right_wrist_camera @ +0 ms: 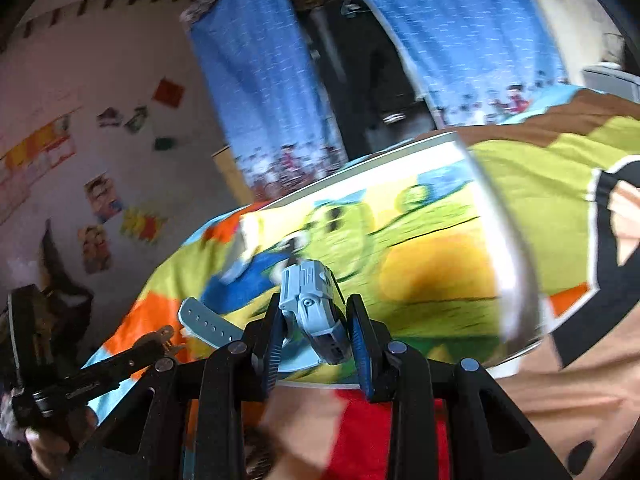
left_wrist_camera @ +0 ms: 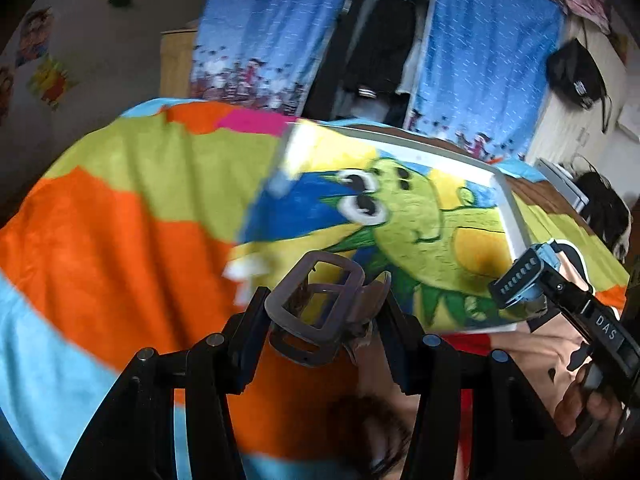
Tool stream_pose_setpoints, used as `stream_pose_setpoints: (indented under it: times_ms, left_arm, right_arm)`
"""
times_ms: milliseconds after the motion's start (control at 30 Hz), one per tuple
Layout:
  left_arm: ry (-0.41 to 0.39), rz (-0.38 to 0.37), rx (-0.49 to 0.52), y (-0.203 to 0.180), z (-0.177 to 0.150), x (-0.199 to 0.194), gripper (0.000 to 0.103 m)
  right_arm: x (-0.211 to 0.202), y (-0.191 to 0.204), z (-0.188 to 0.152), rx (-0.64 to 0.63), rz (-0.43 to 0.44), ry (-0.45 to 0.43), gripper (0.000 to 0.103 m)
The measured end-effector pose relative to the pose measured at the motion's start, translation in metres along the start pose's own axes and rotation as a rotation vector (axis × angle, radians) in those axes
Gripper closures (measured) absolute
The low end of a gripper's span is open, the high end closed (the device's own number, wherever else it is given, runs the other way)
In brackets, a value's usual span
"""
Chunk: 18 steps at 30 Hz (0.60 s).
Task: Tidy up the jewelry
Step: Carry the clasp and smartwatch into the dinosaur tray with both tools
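I'm mid-carry: left tool point(left_wrist_camera: 326, 308) clamps the hair claw point(left_wrist_camera: 320, 304), right tool point(right_wrist_camera: 316, 320) clamps the watch point(right_wrist_camera: 312, 300), both above the bed. Next, lower each into the tray point(left_wrist_camera: 508, 204).

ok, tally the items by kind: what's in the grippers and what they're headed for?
Hair claw clip, in the left gripper: 1
Blue watch, in the right gripper: 1
Tray with a cartoon picture, on the bed: 1
Total: 3

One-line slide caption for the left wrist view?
Left tongs grip a brown hair claw above a cartoon-print tray on a colourful blanket.
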<state>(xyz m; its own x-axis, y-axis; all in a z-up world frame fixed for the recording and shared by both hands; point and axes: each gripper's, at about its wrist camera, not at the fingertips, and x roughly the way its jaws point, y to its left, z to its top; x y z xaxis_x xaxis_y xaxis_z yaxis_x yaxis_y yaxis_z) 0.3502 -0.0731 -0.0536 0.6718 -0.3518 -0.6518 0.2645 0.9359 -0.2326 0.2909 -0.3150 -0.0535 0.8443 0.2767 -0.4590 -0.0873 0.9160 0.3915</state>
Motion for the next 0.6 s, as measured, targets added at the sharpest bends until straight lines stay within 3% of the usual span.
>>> stream_pose_setpoints:
  times_ms: [200,333,533,600]
  left_arm:
    - [0.090,0.002,0.023,-0.028,0.008,0.050,0.056]
    - [0.140,0.033,0.016,-0.026,0.003,0.068,0.056]
    - [0.174,0.046,-0.021,-0.022,0.000,0.068,0.054]
    - [0.178,0.042,-0.033,-0.020,0.000,0.065,0.048]
  right_arm:
    - [0.011,-0.034,0.003,0.014,-0.125,-0.002,0.074]
    - [0.020,-0.046,-0.001,0.026,-0.159,0.033,0.073]
    - [0.025,-0.045,-0.008,0.005,-0.176,0.068,0.060]
    - [0.022,-0.043,-0.006,-0.009,-0.183,0.058,0.041]
